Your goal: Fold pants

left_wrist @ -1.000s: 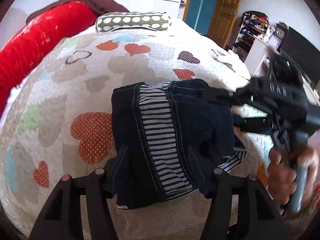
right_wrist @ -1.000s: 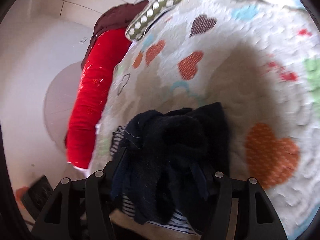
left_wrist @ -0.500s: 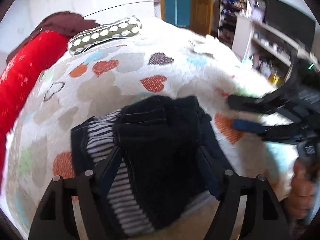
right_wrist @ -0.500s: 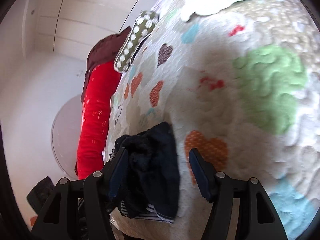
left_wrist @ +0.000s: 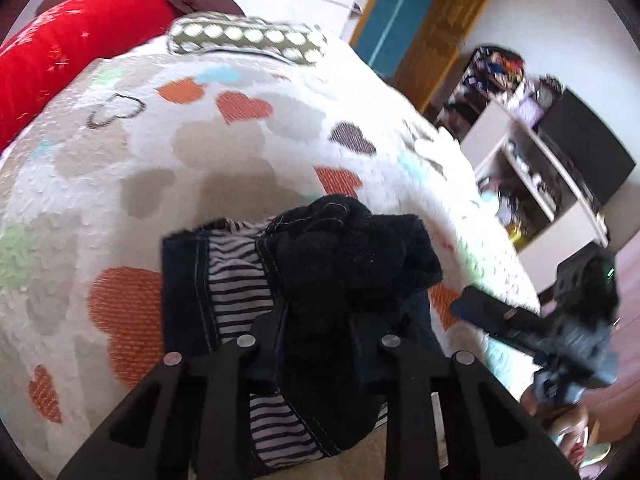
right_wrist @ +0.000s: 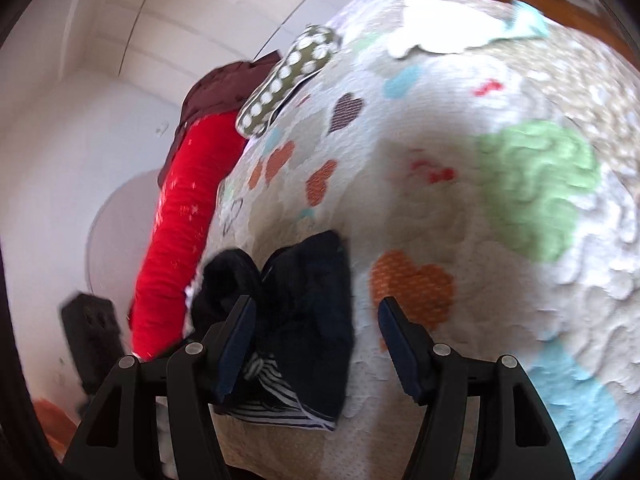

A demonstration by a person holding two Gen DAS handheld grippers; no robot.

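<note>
1. The dark navy pants with a black-and-white striped lining (left_wrist: 320,280) lie bunched in a folded heap at the near edge of the bed, on the white quilt with coloured heart patches (left_wrist: 120,184).
2. My left gripper (left_wrist: 316,332) has its two black fingers (left_wrist: 268,328) on both sides of the heap; cloth fills the gap, so I read it as pinching the pants.
3. My right gripper (right_wrist: 316,320) is spread wide; its left finger (right_wrist: 236,336) is against the cloth and the other one is over the bare quilt.
4. In the left view the right gripper (left_wrist: 492,312) is just beside the pants, off the bed edge.
5. Far on the bed I see a long red bolster (left_wrist: 72,40) and a green pillow with white dots (left_wrist: 248,40).
</note>
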